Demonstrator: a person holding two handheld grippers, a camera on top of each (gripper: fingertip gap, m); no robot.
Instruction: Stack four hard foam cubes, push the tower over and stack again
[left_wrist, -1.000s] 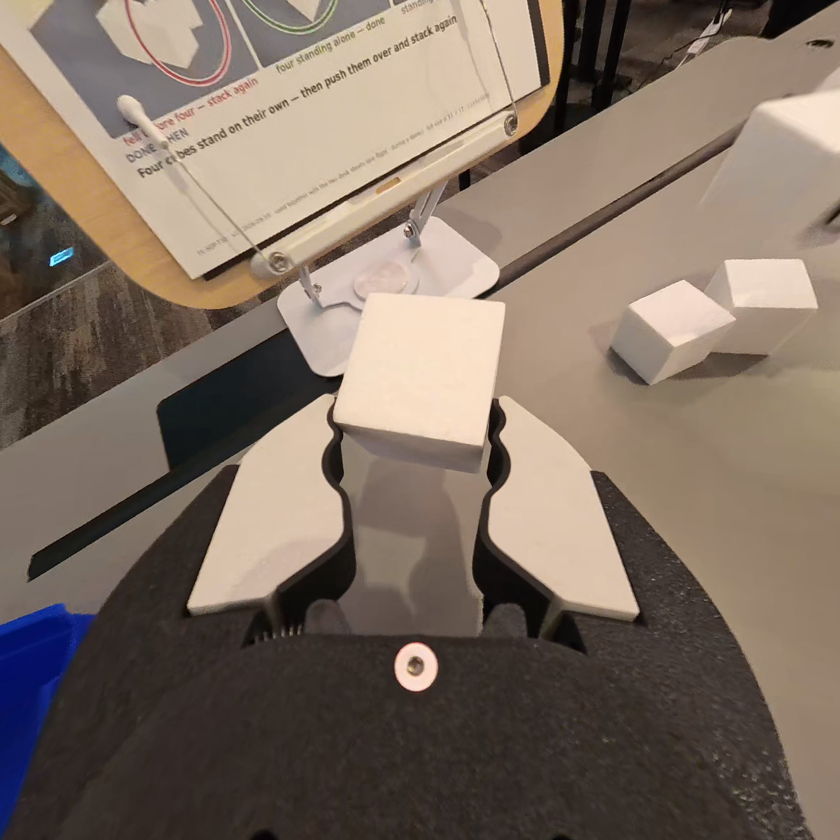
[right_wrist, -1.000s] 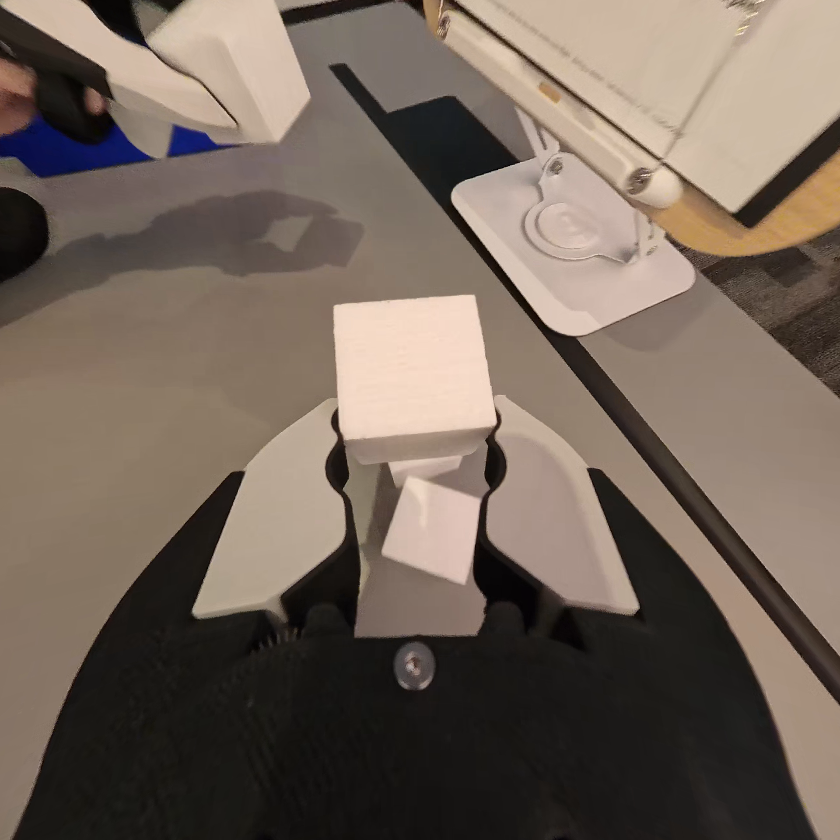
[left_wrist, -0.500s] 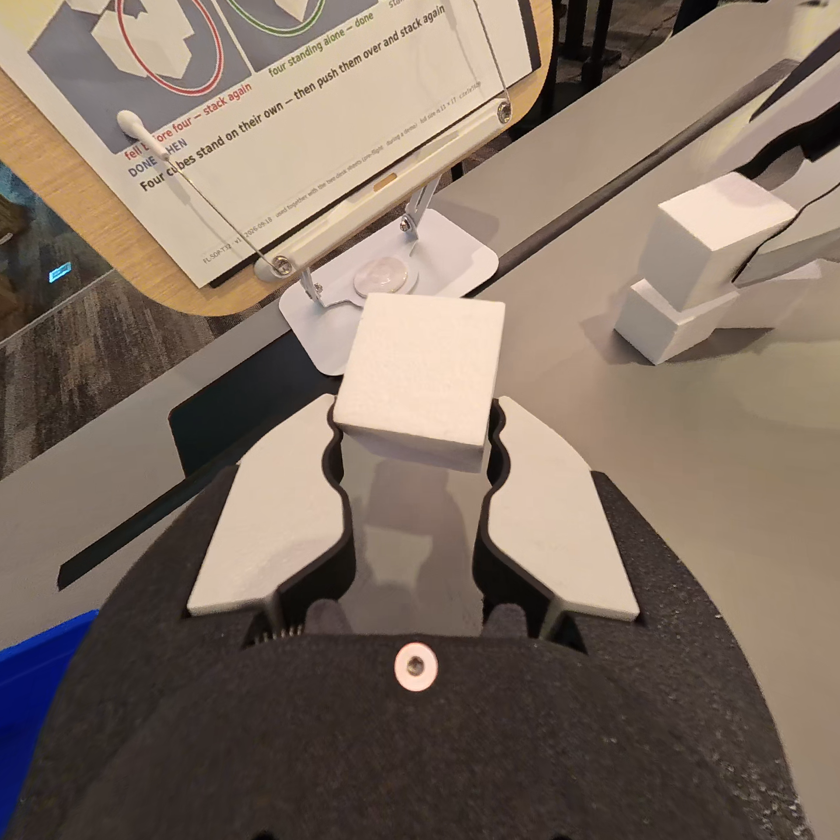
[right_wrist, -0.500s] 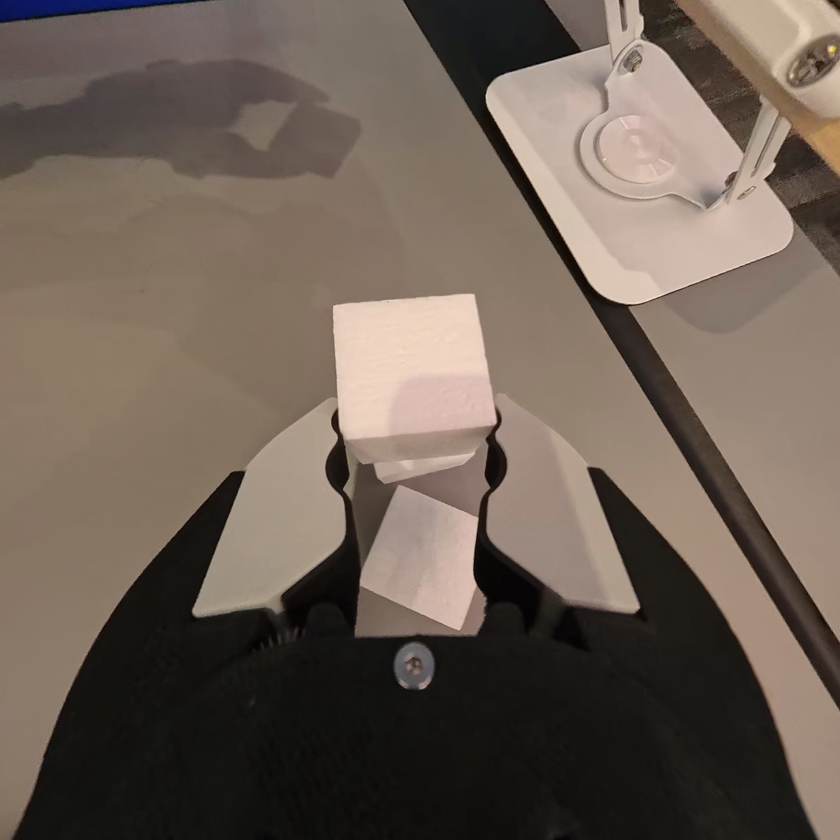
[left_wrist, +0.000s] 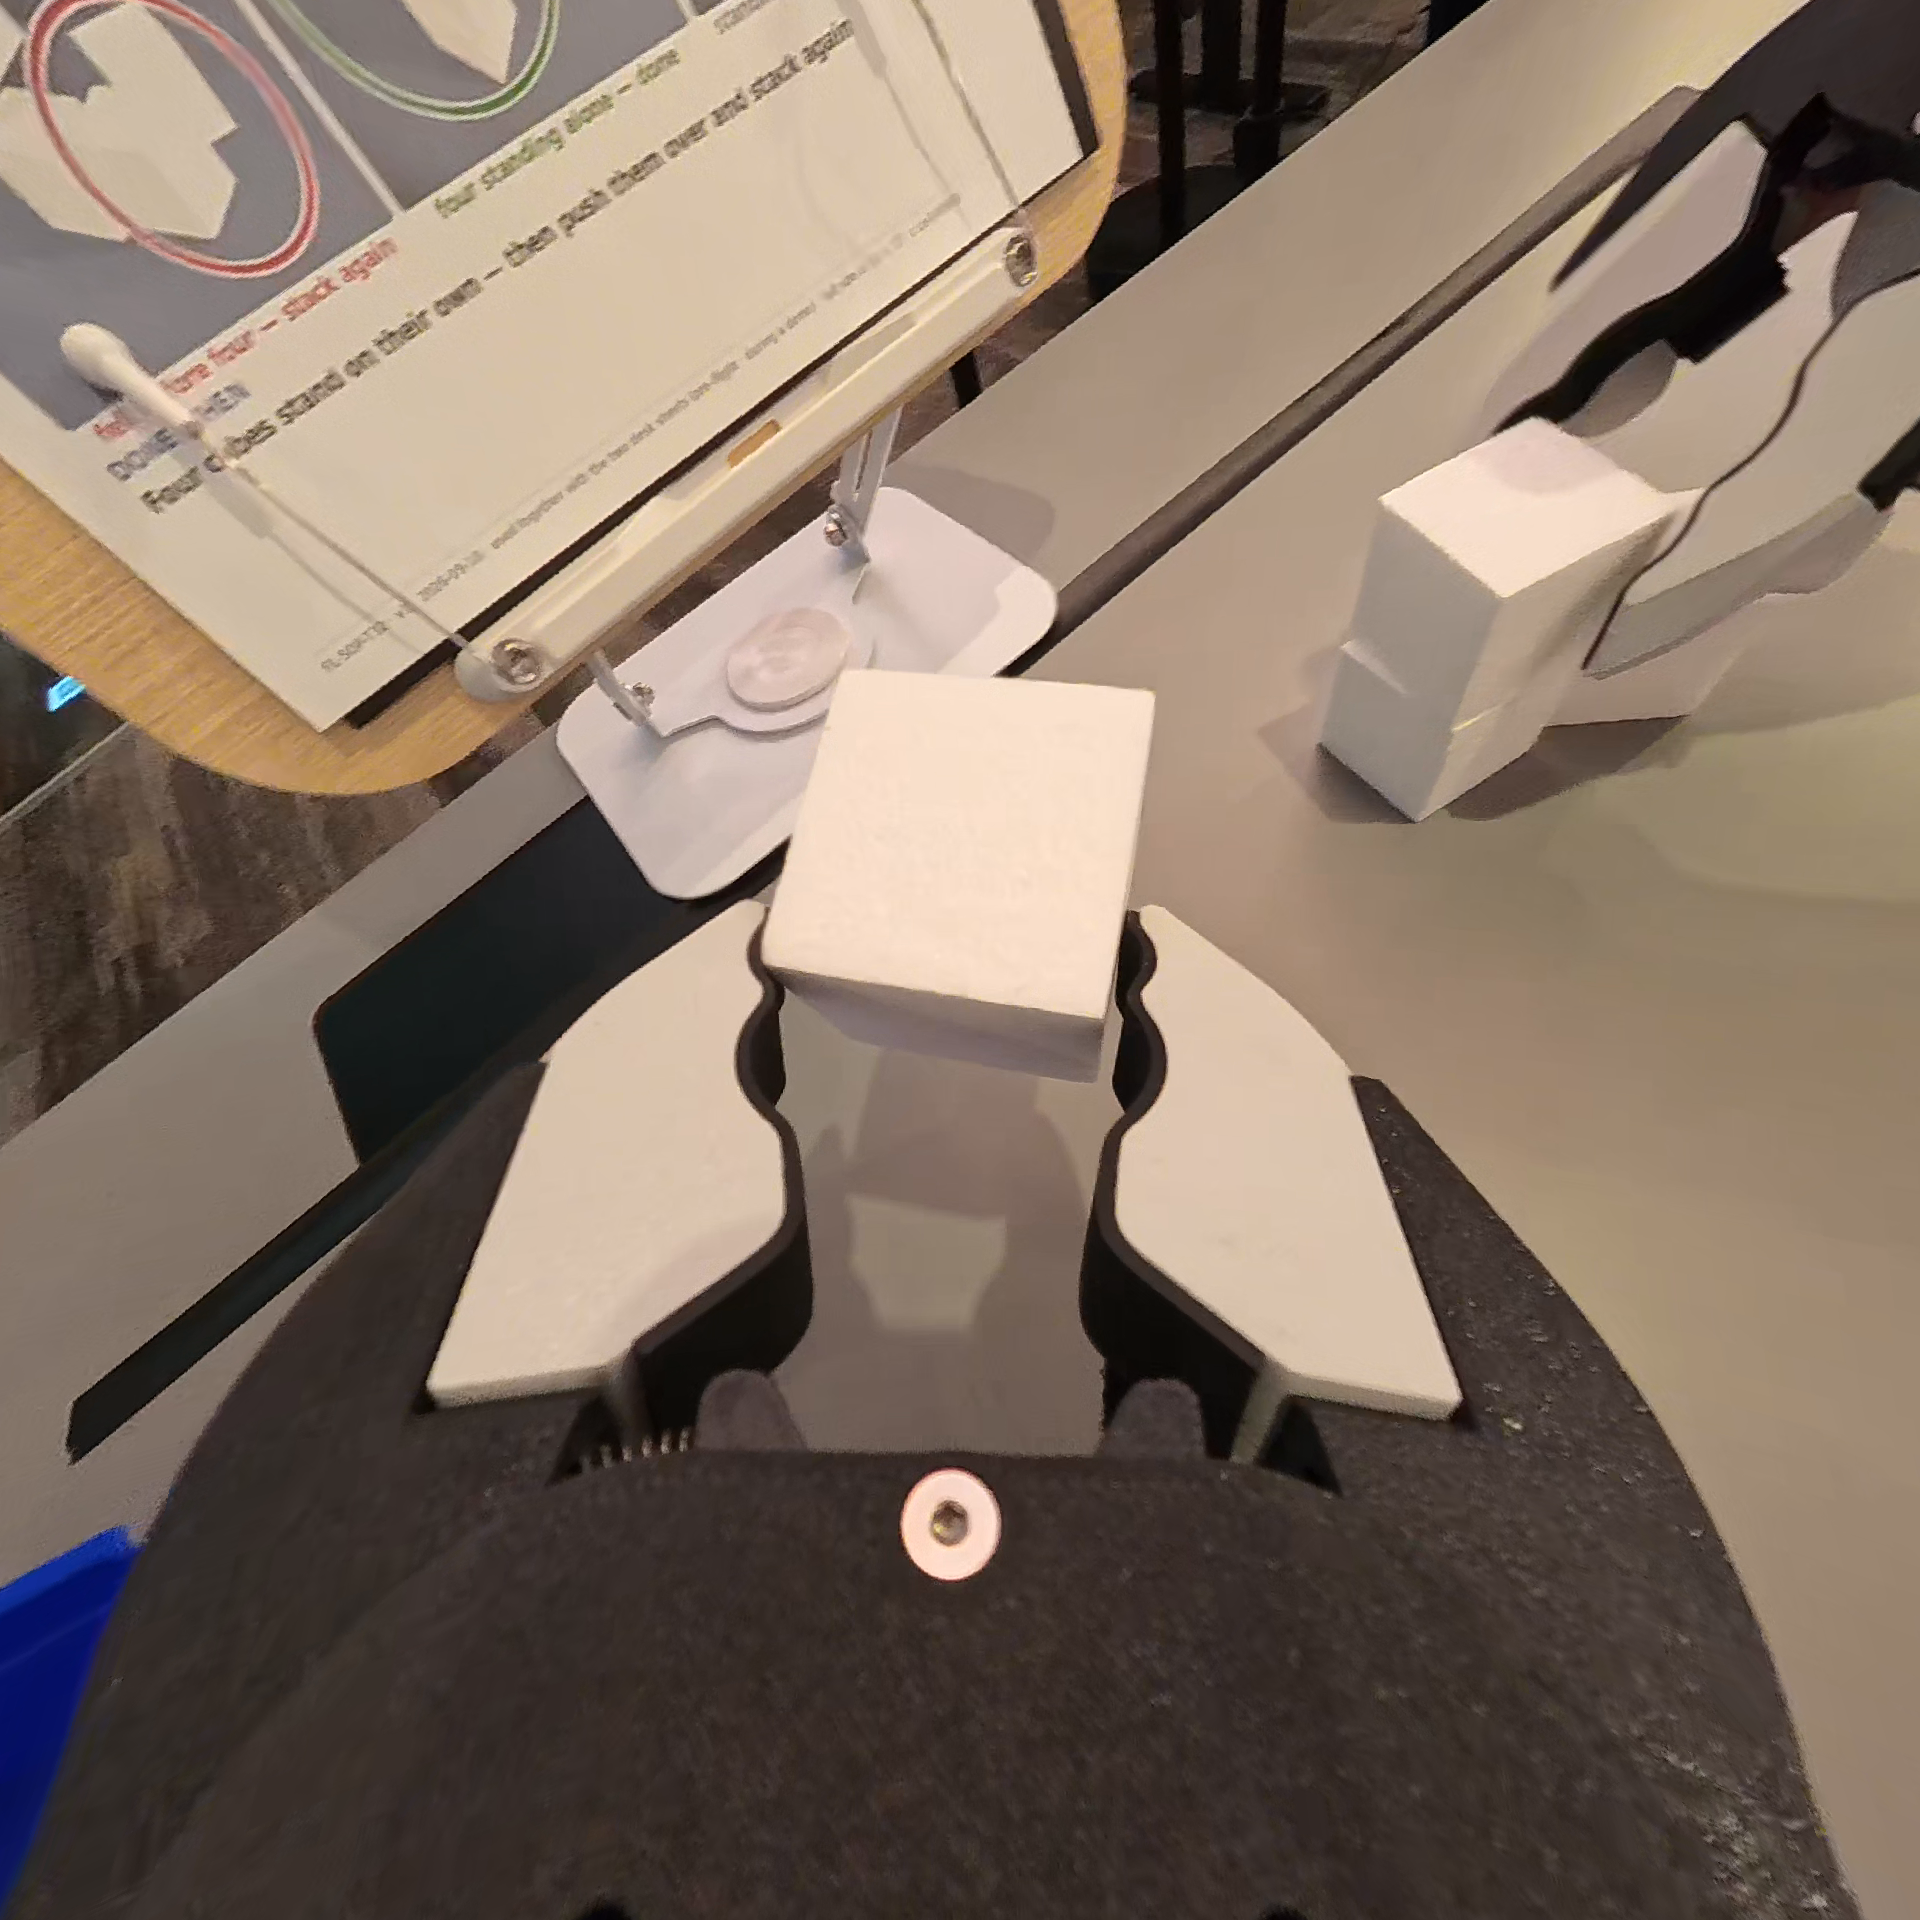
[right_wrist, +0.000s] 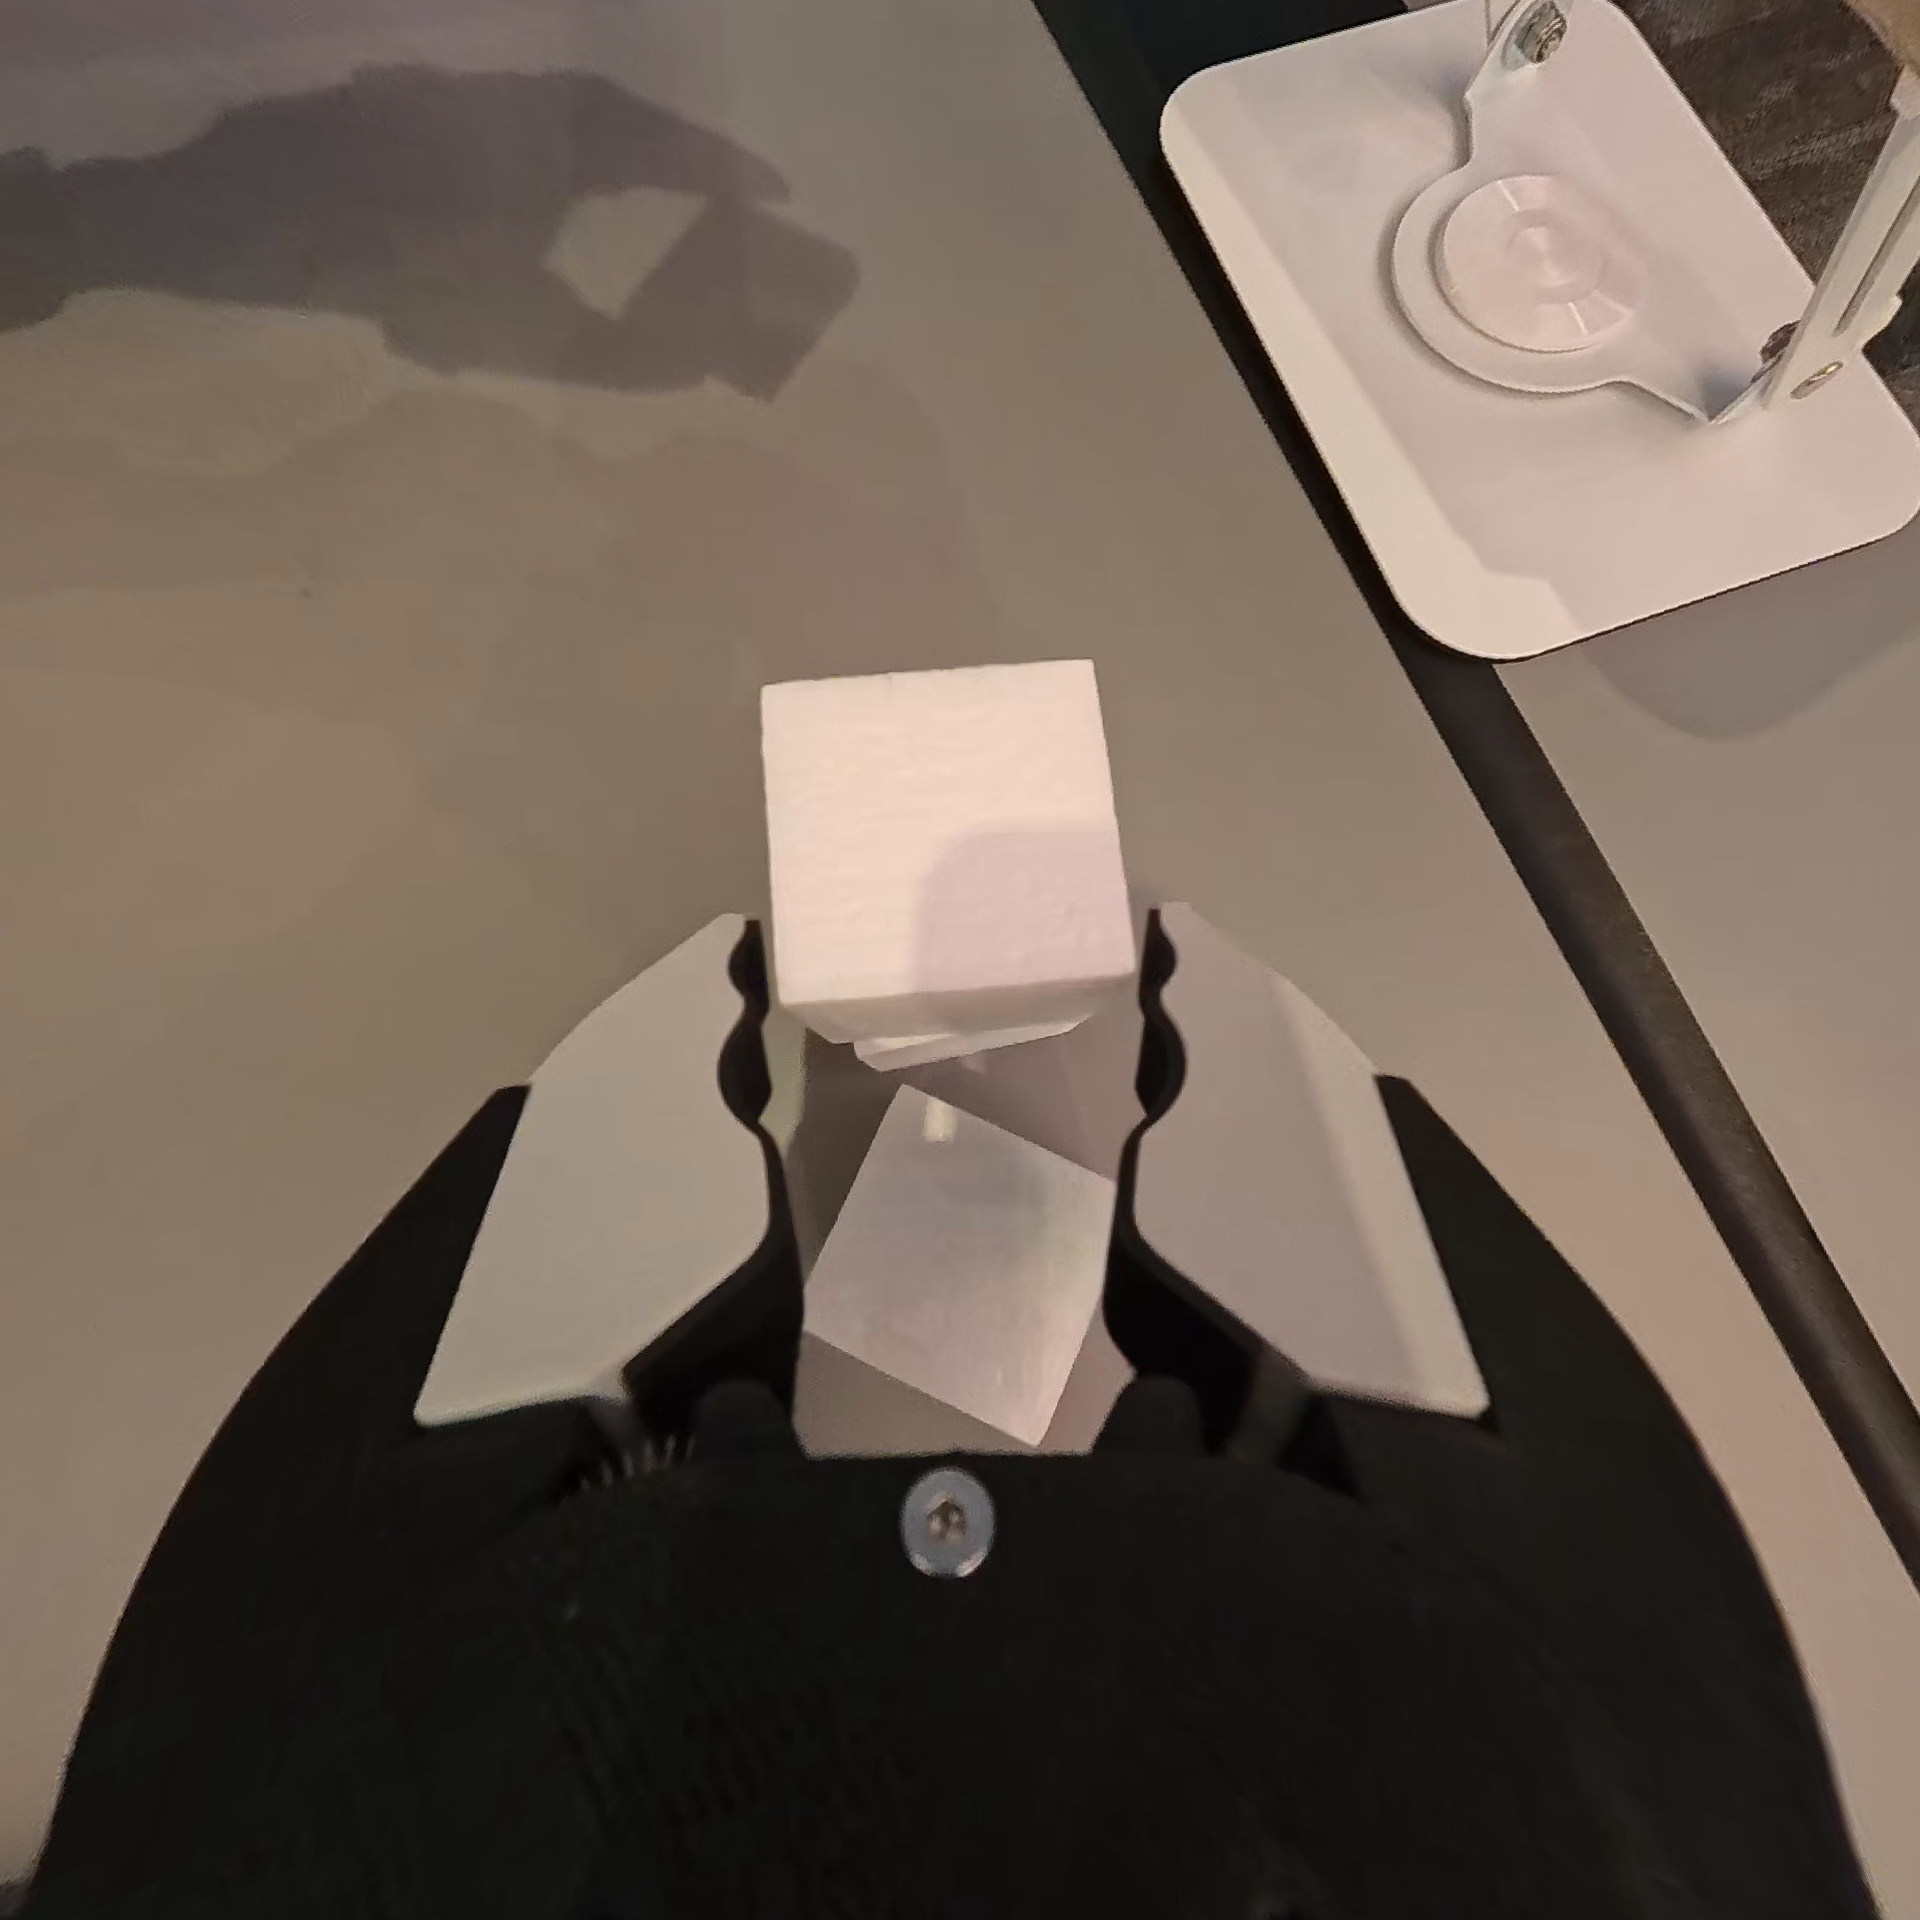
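Gripping a white foam cube (left_wrist: 961, 862) between its two pale fingers, our left gripper (left_wrist: 945, 935) is closed on the block's sides and holds it clear above the grey table (left_wrist: 1558, 1143), its shadow falling on the surface beneath. Our right gripper (right_wrist: 951, 935) has its jaws at about the width of a second cube (right_wrist: 935, 842); in the right wrist view slim gaps seem to show beside the block, so we cannot tell whether it is truly clamped. That cube sits on top of another cube (left_wrist: 1423, 727), a little offset so that a small step shows at the left edge in the left wrist view. Below the right gripper's fingers lies a fourth cube (right_wrist: 956, 1268), turned at an angle on the table just beside the pair. Farther out stands the white base plate (right_wrist: 1507, 395) of a document stand, at the dark seam in the table. Its wooden board carries an instruction sheet (left_wrist: 499, 260). A blue bin (left_wrist: 52, 1704) peeks in at the near left corner.
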